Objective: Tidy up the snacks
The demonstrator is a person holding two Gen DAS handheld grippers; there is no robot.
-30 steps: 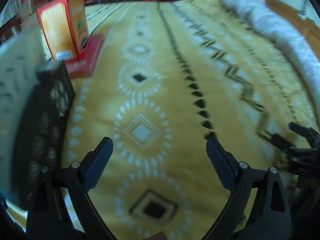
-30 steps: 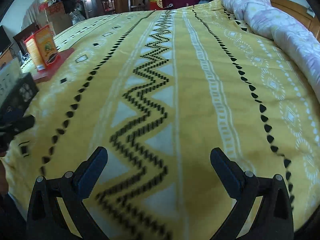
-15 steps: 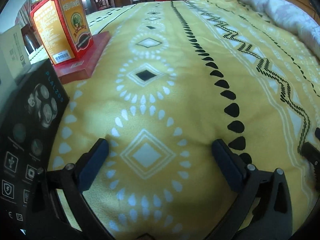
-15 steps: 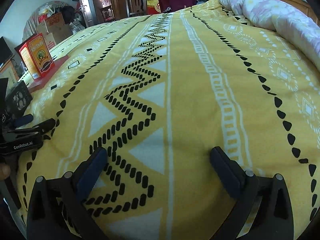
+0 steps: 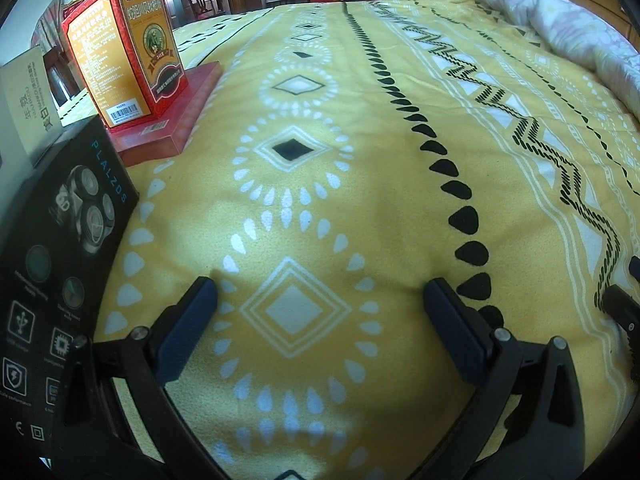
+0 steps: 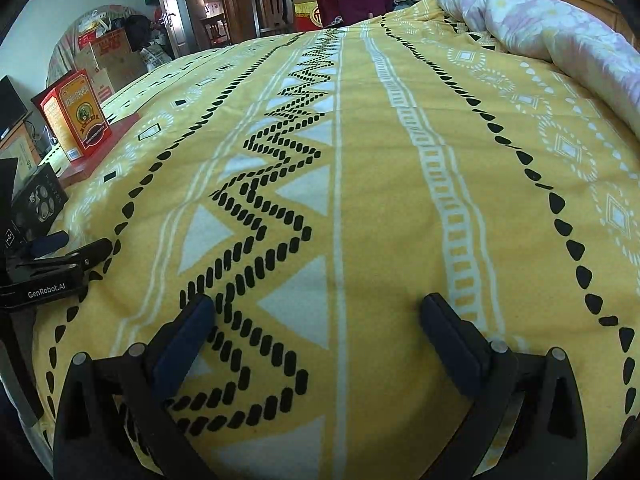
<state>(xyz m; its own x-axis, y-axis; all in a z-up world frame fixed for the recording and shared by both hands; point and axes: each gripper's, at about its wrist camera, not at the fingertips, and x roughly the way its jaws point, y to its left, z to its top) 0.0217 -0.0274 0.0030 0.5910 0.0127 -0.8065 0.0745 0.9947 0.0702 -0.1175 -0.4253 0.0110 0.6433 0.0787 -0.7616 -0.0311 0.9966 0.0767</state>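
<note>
Both tools, left [image 5: 320, 300] and right [image 6: 316, 316], gape wide and empty over the bed [image 6: 360, 160] (orange box [image 5: 124, 44] upright on a red one [image 5: 176, 116]); the left's jaws have just been opening.

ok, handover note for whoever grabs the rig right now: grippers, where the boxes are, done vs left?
Left gripper: jaws have just been opening, now wide, nothing between them, over bare yellow blanket.
Right gripper: open, empty, over the blanket's zigzag stripe.
Things: orange-red carton stands upright on a flat red box at the blanket's left edge; black shaver box sits nearer, beside the left gripper; a beige box behind it.
Done: nothing visibly sorted yet.
Left: pick up and arrange the boxes; the black one looks nearest.
</note>
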